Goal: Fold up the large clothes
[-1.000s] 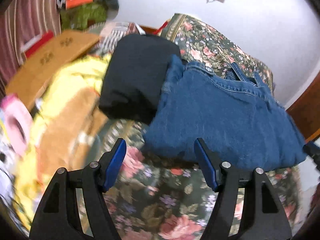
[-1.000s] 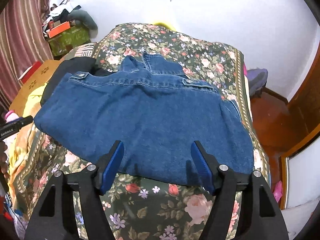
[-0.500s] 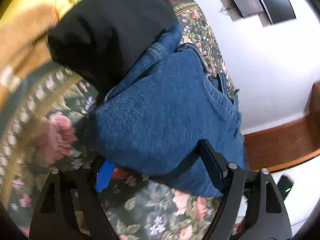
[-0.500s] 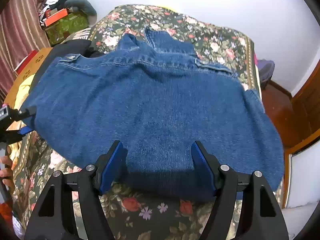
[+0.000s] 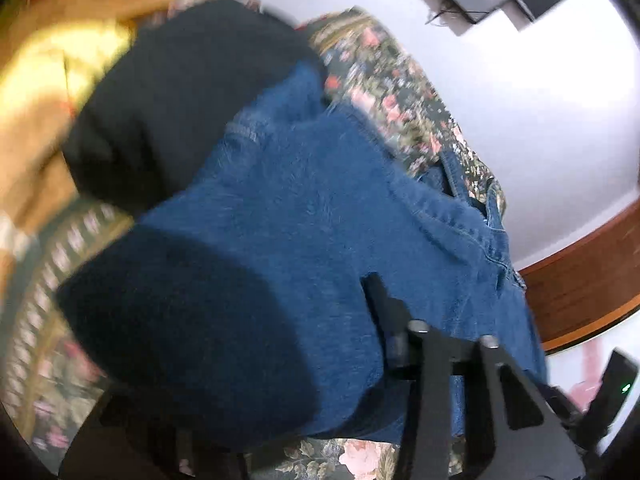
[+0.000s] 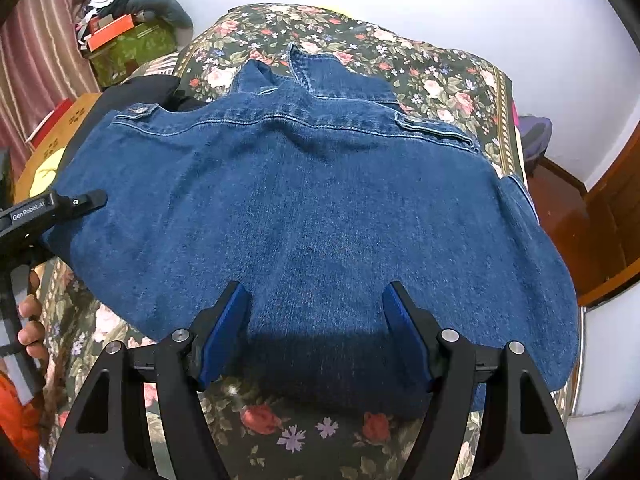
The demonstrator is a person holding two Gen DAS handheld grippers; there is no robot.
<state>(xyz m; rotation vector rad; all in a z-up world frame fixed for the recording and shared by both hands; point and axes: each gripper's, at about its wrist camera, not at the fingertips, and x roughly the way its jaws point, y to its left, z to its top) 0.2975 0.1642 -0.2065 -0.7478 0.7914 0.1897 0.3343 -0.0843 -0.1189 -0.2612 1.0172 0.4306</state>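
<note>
A blue denim jacket lies spread back-up on the floral bedspread, collar at the far end. My right gripper stands open over the near hem, a blue pad on either side of a stretch of denim. My left gripper is at the jacket's left edge, its jaws closing with bunched denim between them. One left finger shows in the blurred left wrist view; the other is hidden under cloth. In the right wrist view the left gripper's upper finger lies on top of the denim.
A folded black garment lies just beyond the jacket's left side, next to a yellow and brown blanket. Boxes and clutter are stacked at the back left. A wooden door frame borders the right. A person's hand holds the left gripper.
My left gripper has rolled and pushed in onto the jacket's left edge, and its jaws have narrowed around the denim. The right gripper sank slightly toward the near hem, then held still.
</note>
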